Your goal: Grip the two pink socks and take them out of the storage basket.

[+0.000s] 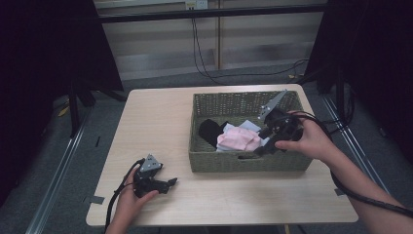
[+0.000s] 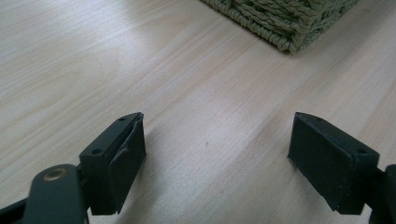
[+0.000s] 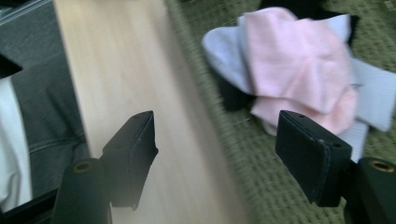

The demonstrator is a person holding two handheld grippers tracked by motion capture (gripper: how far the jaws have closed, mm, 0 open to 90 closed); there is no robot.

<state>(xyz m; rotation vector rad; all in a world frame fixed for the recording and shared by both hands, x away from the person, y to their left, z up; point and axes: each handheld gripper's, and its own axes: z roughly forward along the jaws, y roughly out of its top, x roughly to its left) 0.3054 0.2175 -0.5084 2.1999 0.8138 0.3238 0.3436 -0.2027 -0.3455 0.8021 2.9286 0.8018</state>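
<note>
Right tongs (image 3: 215,135) gaping wide, empty, hovering over pink cloth (image 3: 299,60) in basket (image 1: 204,163); left tongs (image 2: 217,154) gaping, empty, over table (image 2: 140,60).

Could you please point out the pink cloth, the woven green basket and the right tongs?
Pink cloth (image 1: 238,139), high view, middle of its top fold.
Woven green basket (image 1: 229,163), high view, near wall.
Right tongs (image 3: 217,154), right gripper view, midway between the open tips.

Woven basket (image 1: 229,163), seemingly soft pink cloth (image 1: 237,139)
</note>
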